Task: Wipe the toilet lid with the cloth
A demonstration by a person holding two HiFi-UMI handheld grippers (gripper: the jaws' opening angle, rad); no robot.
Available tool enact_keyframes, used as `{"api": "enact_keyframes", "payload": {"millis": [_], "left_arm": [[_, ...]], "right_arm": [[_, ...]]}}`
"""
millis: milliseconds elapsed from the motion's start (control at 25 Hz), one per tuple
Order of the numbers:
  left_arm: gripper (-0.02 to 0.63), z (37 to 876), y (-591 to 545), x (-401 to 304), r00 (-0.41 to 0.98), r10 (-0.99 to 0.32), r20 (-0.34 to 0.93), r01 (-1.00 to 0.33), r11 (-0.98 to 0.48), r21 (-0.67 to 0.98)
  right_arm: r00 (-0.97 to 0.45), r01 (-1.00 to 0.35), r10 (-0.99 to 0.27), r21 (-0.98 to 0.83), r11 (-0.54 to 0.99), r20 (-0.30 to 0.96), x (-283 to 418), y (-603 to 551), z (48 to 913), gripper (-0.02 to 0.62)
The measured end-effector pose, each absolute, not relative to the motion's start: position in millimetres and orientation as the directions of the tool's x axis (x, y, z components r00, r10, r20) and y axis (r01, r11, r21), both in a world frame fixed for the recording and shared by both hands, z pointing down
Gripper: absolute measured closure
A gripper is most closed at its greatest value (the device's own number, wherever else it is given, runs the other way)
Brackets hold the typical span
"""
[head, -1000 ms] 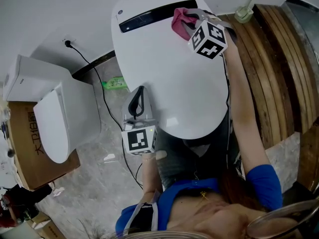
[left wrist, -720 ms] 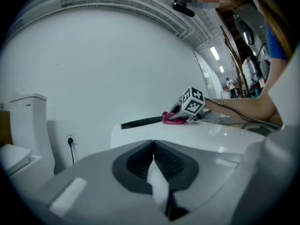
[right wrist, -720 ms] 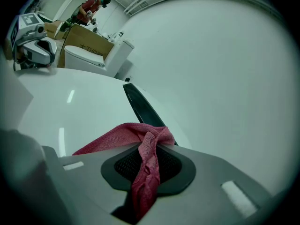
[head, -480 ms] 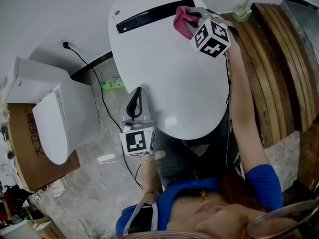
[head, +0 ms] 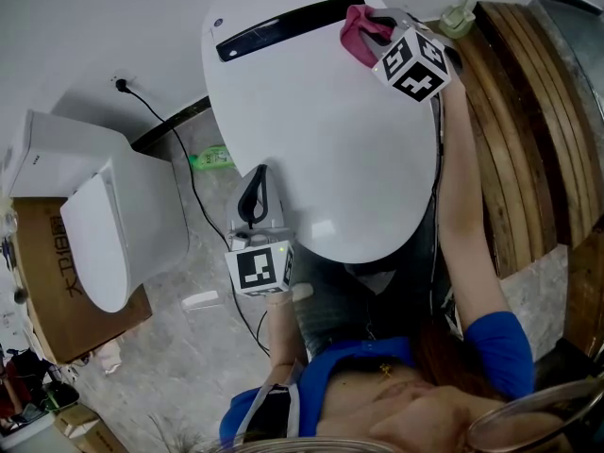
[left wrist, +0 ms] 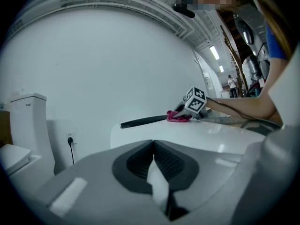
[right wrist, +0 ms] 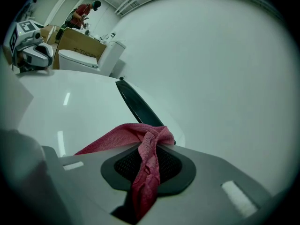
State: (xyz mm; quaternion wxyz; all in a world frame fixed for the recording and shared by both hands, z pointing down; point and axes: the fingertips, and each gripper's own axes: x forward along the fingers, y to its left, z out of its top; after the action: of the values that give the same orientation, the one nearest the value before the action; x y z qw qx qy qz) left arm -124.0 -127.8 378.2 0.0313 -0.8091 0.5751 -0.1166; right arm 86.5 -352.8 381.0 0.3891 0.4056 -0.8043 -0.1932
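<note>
The white toilet lid [head: 321,140] is down and fills the middle of the head view. A pink cloth [head: 359,28] lies bunched at its back right, beside the black strip [head: 283,26]. My right gripper [head: 375,38] is shut on that cloth, which hangs twisted between its pads [right wrist: 146,165]. My left gripper [head: 255,194] sits shut at the lid's front left edge with nothing held. From the left gripper view the lid [left wrist: 197,137] stretches ahead, with the cloth [left wrist: 177,117] and the right gripper [left wrist: 183,112] far across it.
A second white toilet [head: 104,225] and a cardboard box [head: 38,291] stand to the left. A black cord [head: 179,159] runs from a wall socket [head: 121,83] past a green bottle [head: 215,159]. Wooden planks [head: 528,111] lean at the right. A person [right wrist: 84,11] stands far off.
My right gripper has slid the cloth toward the lid's back right edge. The left gripper has stayed where it was.
</note>
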Motion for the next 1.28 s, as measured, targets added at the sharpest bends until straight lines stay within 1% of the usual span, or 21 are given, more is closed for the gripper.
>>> {"api": "enact_keyframes", "payload": {"millis": [200, 840, 1280], "left_arm": [[0.603, 379, -128, -124, 0.313, -0.937, 0.153, -0.923, -0.339, -0.185], [0.603, 380, -128, -124, 0.326, -0.934, 0.145, -0.918, -0.350, -0.185], [0.603, 383, -130, -121, 0.328, -0.929, 0.173, -0.906, -0.361, -0.221]], "right_arm": [[-0.378, -0.526, -0.804, 0.609, 0.594, 0.459, 92, -354, 381, 0.525], [-0.391, -0.531, -0.788, 0.582, 0.615, 0.476, 96, -337, 384, 0.528], [-0.393, -0.501, -0.763, 0.577, 0.646, 0.513, 99, -315, 389, 0.529]]}}
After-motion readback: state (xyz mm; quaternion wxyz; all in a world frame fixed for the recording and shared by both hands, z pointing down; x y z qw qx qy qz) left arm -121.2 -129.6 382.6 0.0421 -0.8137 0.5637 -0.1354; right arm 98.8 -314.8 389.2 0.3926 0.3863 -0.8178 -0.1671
